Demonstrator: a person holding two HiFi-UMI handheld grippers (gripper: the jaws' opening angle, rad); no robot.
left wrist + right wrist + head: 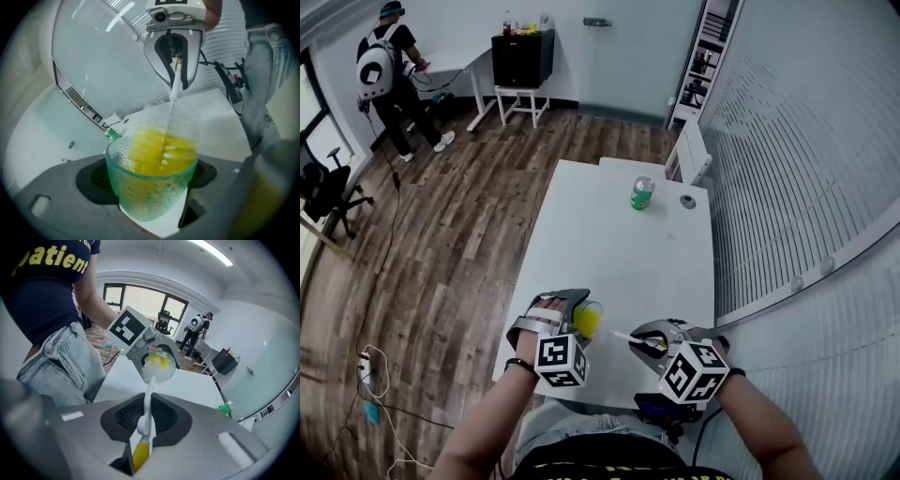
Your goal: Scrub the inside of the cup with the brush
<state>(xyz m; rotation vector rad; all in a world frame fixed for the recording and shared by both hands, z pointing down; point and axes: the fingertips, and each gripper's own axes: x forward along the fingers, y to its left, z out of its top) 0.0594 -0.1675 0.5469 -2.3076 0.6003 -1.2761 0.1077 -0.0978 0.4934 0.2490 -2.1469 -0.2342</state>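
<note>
The left gripper [577,314] is closed on a translucent green plastic cup with a dimpled wall [150,192]. Its two grey jaws press the cup from both sides and hold it tilted, with the mouth turned toward the other hand. The right gripper [645,339] is just beside it, and its jaws stand only a little apart, clamped on the thin white handle of a brush with a yellow grip end [146,404]. The handle runs forward out of these jaws, and the round head of white and yellow bristles [159,365] sits inside the cup, so the cup is right in front of the right gripper's tips.

I judge that the scrubbing itself is in hand. In the left gripper view the bristles are smeared, which suggests that the brush is turning or rubbing. I think the next move calls for a firm hold on the cup while the brush goes round the wall and down to the bottom, which I cannot see from here.

Under both grippers is the near edge of a white table [609,244]. Far beyond the grippers a green can [643,192] stands on the table, and a small grey round thing [687,201] lies near it. On the left gripper's side is a brown wooden floor [459,244], and on the right gripper's side a white ribbed wall [797,141]. In the far corner stands a person with a white backpack [389,66], near a black cabinet on a white stand [522,56].
</note>
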